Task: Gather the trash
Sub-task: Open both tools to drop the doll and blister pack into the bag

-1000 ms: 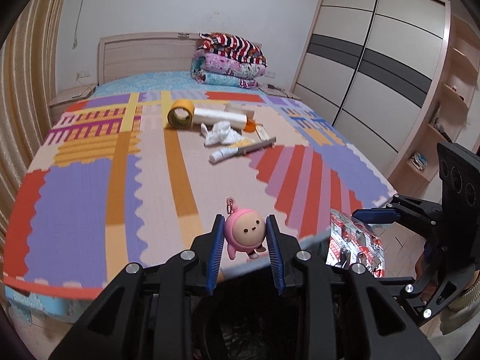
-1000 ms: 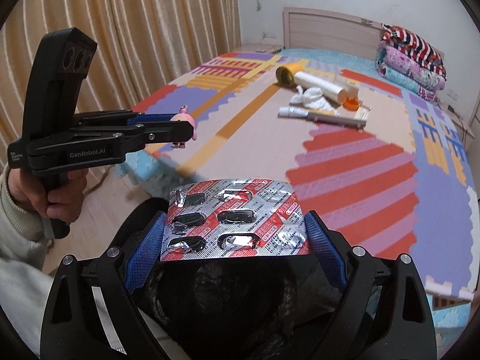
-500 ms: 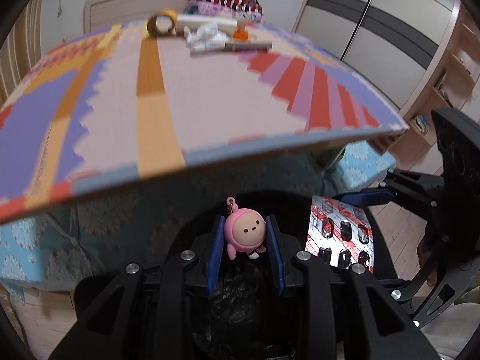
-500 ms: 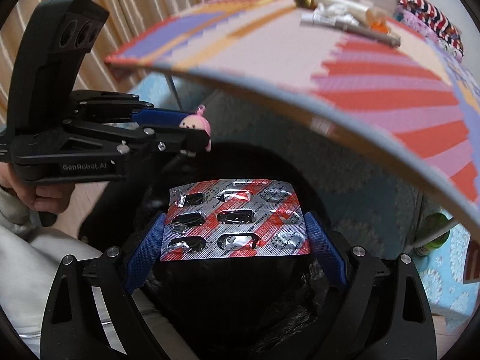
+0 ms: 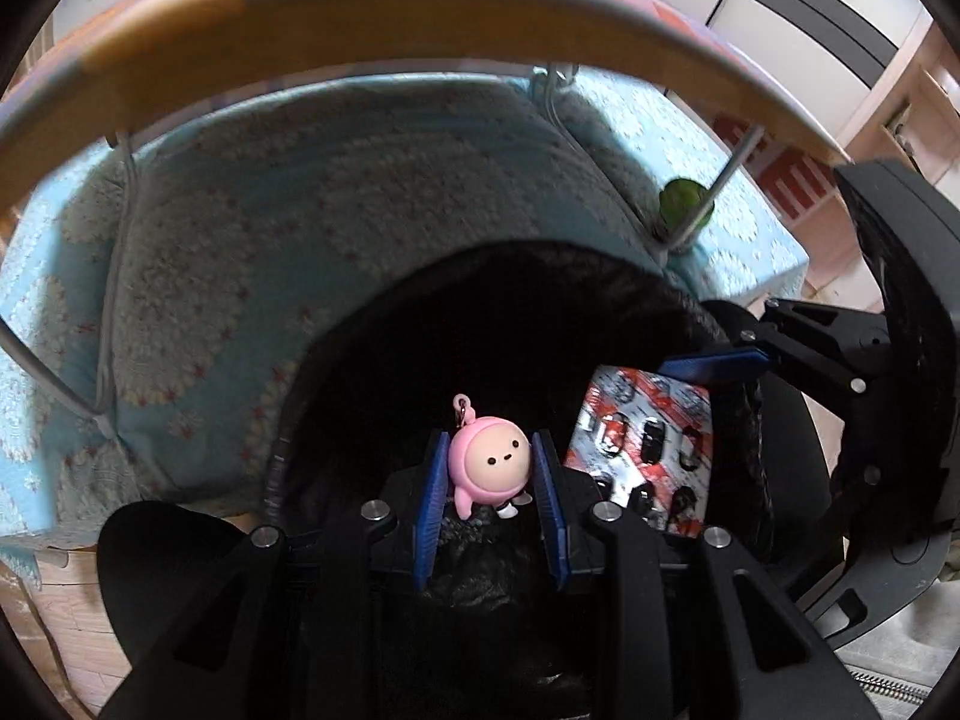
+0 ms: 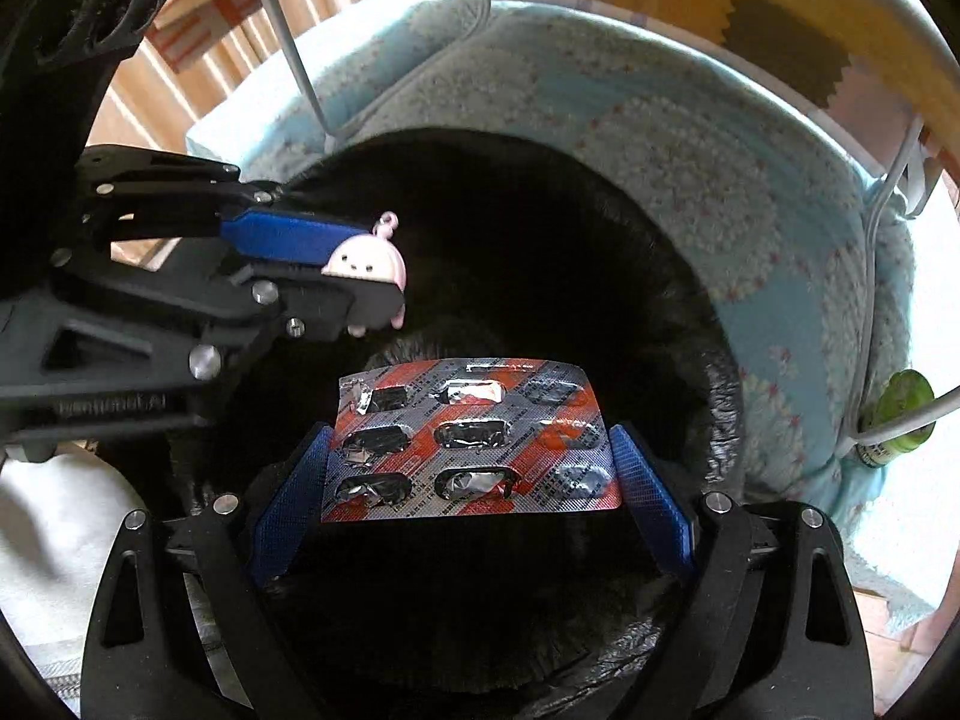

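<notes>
Left gripper (image 5: pixel 489 468) is clamping one pink keychain figure (image 5: pixel 489 465) between its two blue pads. Right gripper (image 6: pixel 474 474) is gripping one red-and-silver blister pack (image 6: pixel 471 441) by its side edges; nine cavities counted, most burst. Both are hanging over one black-lined trash bin (image 6: pixel 600 252). Beyond the bin, one green bottle (image 6: pixel 900 414) is standing beside the blue bedspread (image 5: pixel 270 240).

Right gripper (image 6: pixel 471 501) clamps blister pack (image 6: pixel 471 441); black bin bag (image 6: pixel 540 240) beneath
</notes>
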